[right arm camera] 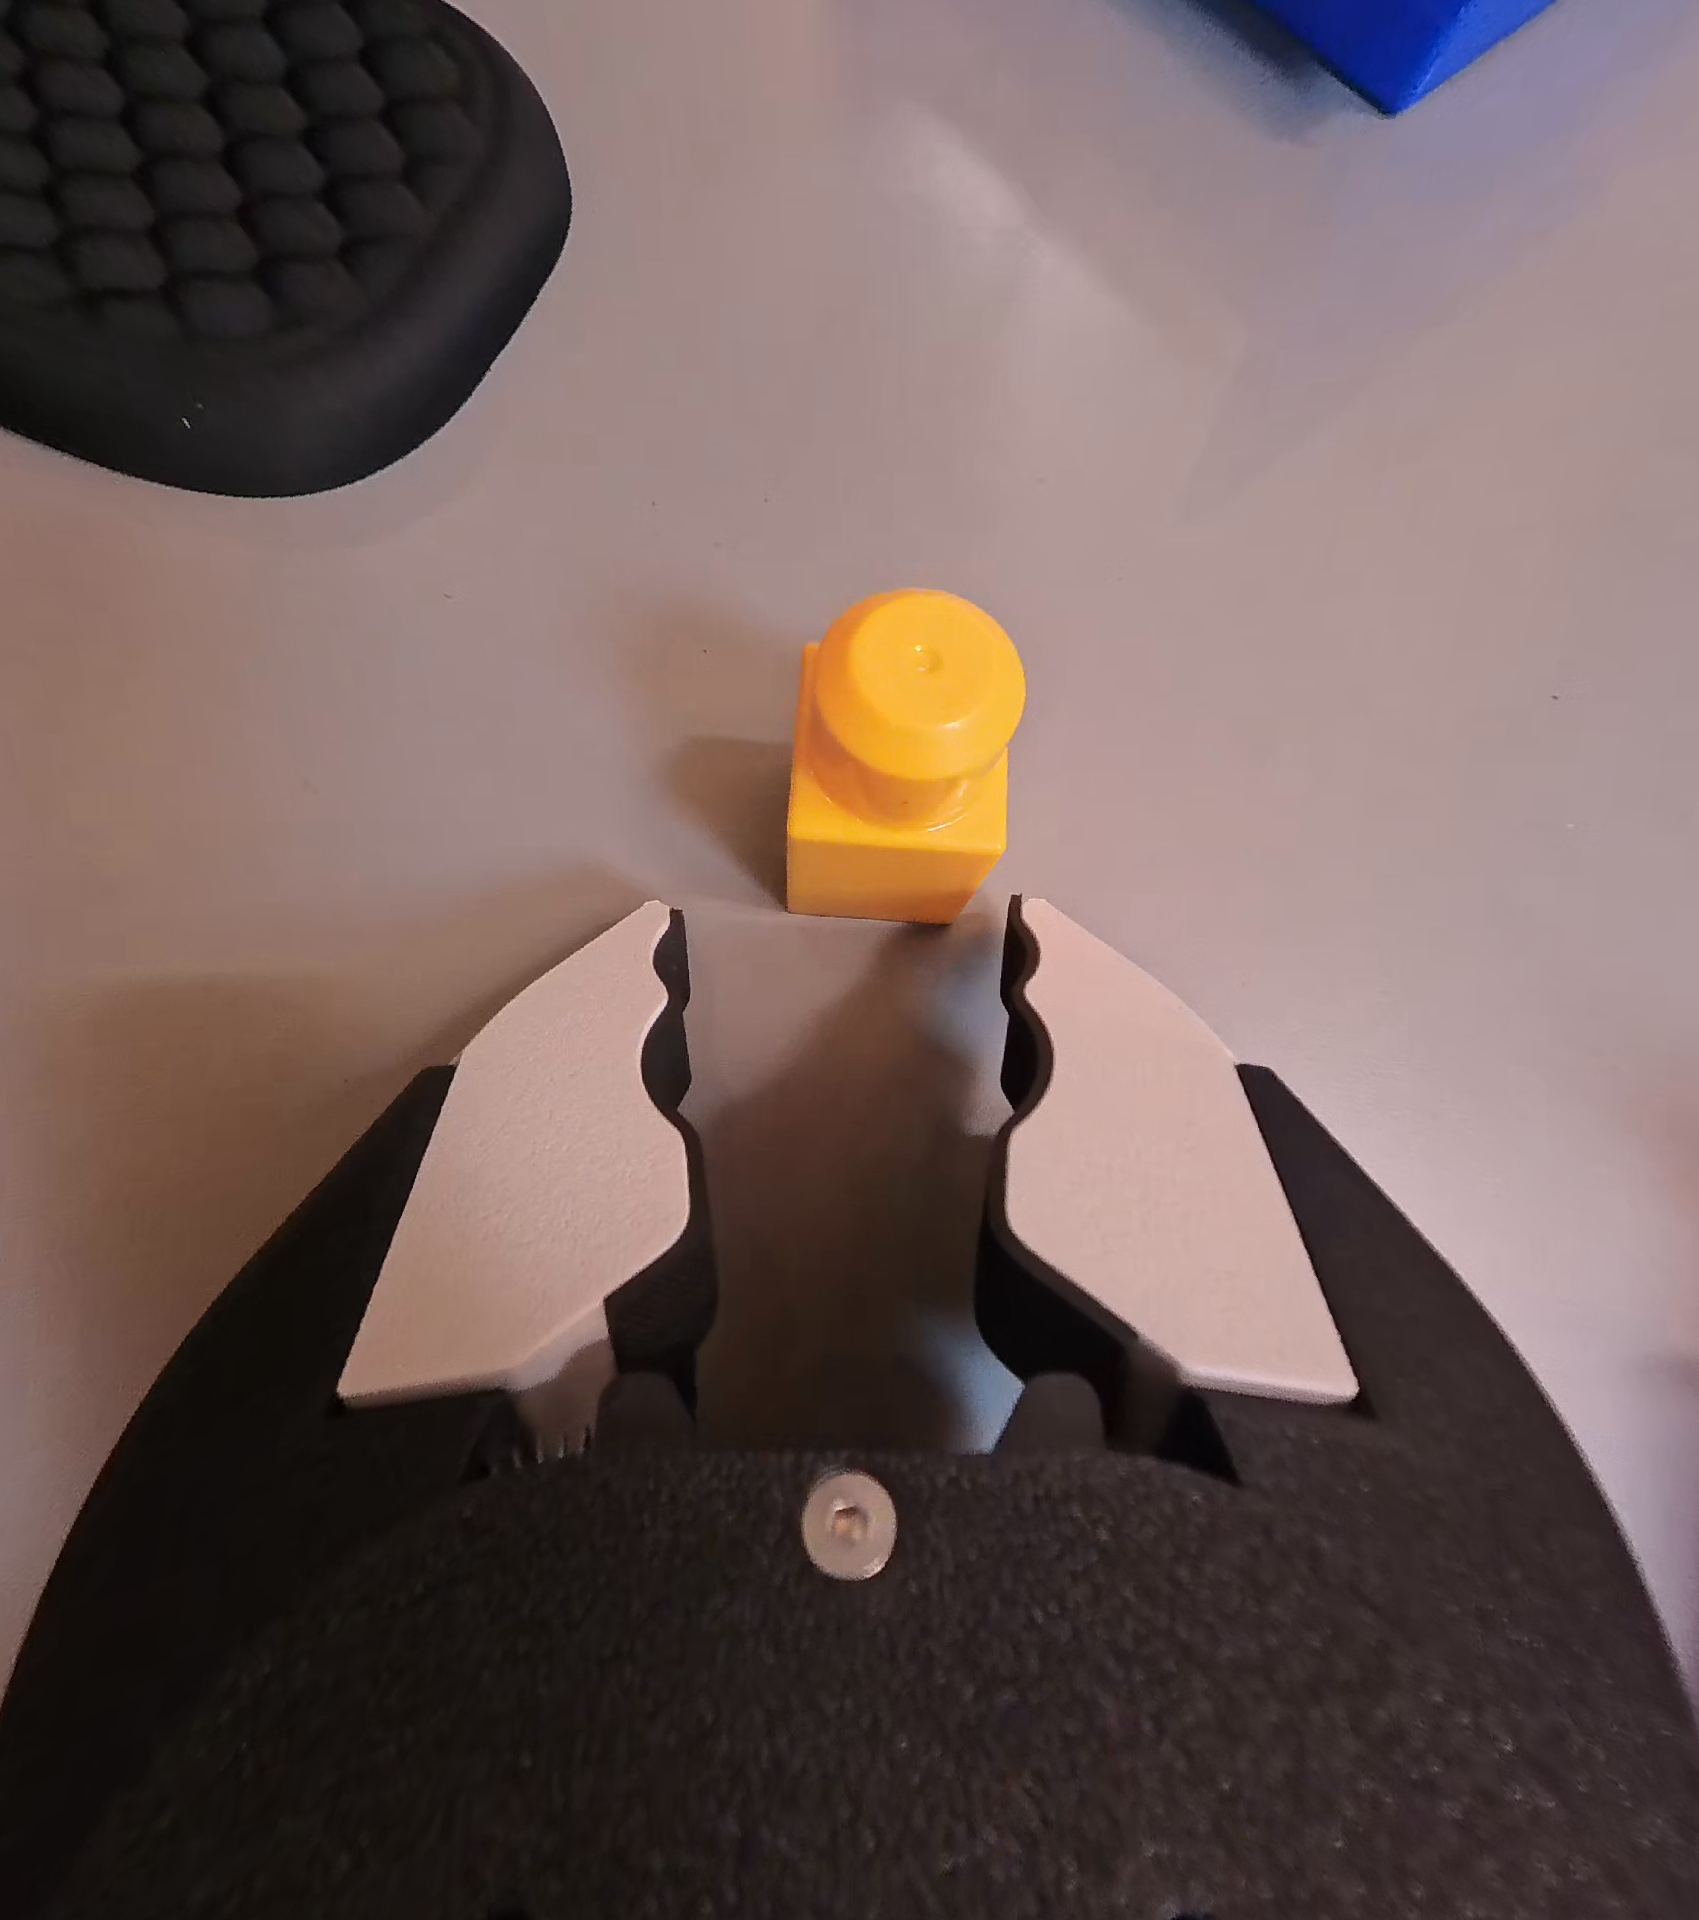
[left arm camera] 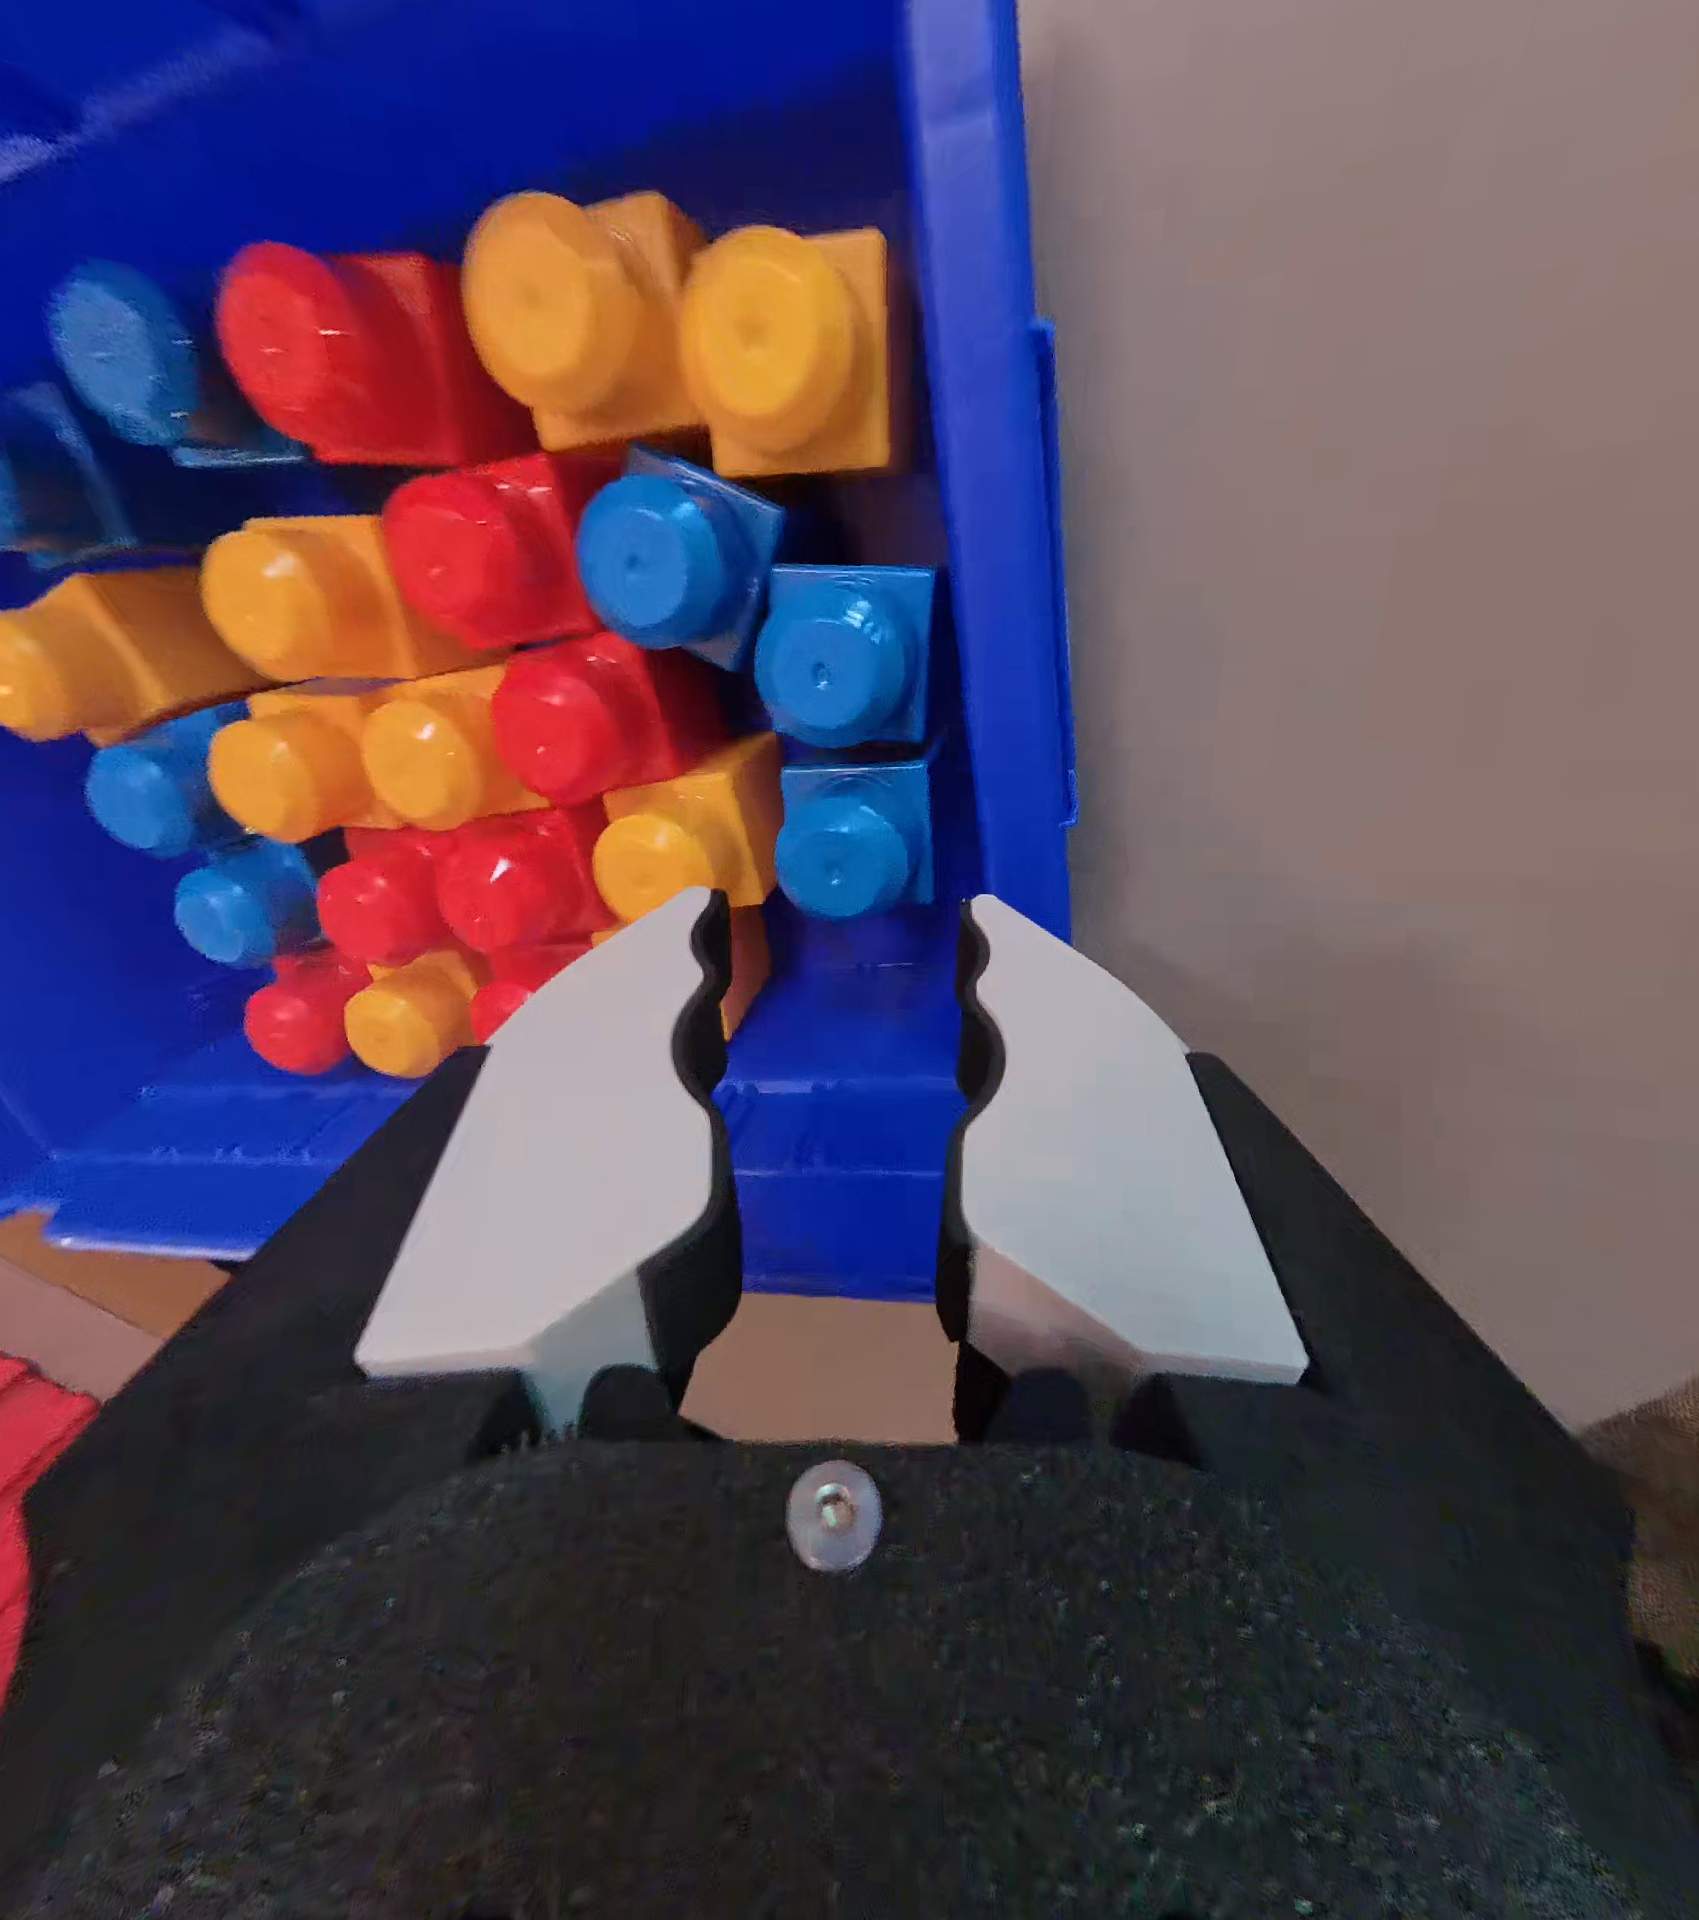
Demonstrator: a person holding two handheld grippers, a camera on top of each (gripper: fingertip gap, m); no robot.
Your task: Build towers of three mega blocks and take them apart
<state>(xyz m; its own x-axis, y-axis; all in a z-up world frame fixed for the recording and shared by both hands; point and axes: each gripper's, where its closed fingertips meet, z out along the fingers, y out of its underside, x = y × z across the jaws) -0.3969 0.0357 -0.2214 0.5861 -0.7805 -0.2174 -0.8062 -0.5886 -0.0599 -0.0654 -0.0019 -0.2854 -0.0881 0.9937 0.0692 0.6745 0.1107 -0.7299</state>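
**Both grippers empty, jaws apart**

Left gripper (left arm camera: 840,909) hangs at the blue bin (left arm camera: 980,520), jaws apart, nothing held, red, yellow and blue blocks (left arm camera: 554,582) heaped inside. Right gripper (right arm camera: 845,920), jaws spread too, sits just short of 1 yellow block (right arm camera: 902,790) upright on the grey table (right arm camera: 1344,623).

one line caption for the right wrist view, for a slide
Open right tool empty just short of a lone upright yellow mega block on the grey table.

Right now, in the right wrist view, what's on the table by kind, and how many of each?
Yellow mega block: 1
Black textured pad: 1
Blue bin, corner only: 1
Total: 3
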